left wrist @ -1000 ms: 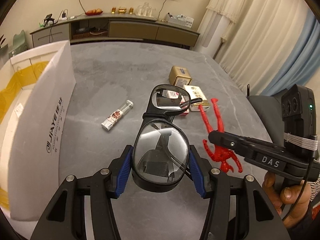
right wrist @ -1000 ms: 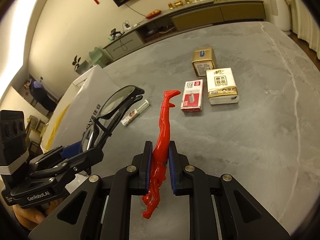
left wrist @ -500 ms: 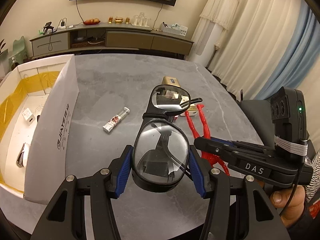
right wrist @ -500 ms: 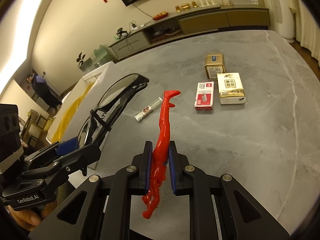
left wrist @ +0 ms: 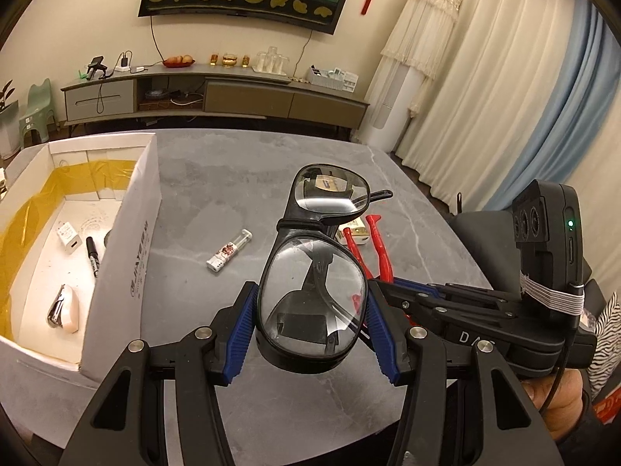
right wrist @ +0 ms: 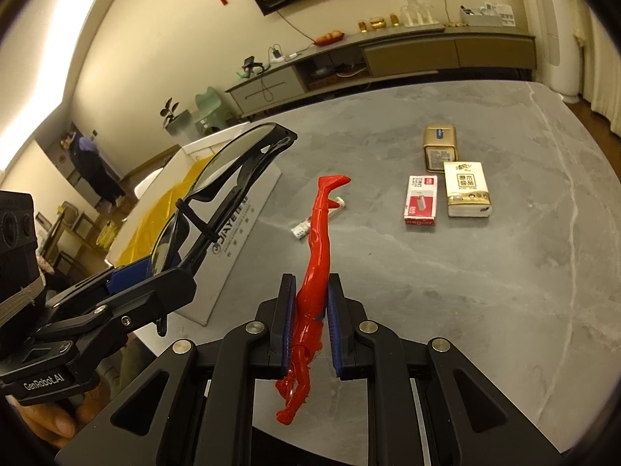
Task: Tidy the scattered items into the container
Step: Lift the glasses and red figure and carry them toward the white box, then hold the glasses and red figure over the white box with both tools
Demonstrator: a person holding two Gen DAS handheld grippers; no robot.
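Observation:
My left gripper (left wrist: 310, 326) is shut on black-framed glasses (left wrist: 314, 283), held above the grey table to the right of the white box (left wrist: 128, 240). The glasses (right wrist: 229, 178) also show at the left of the right wrist view. My right gripper (right wrist: 308, 322) is shut on a red toy figure (right wrist: 318, 256), its legs pointing away from me. The red figure (left wrist: 378, 240) peeks out behind the glasses. In the box lie a marker (left wrist: 92, 256), a white charger (left wrist: 68, 236) and a stapler (left wrist: 62, 306).
On the table lie a small lighter (left wrist: 229, 250), a red-and-white staples box (right wrist: 421, 201), a tissue pack (right wrist: 466, 189) and a gold tin (right wrist: 439, 147). A sideboard (left wrist: 217, 95) stands against the far wall. A person (right wrist: 91, 167) stands far off at the left.
Both grippers have lifted and pulled back from the table with their items. The inside of the white box has come into the left wrist view.

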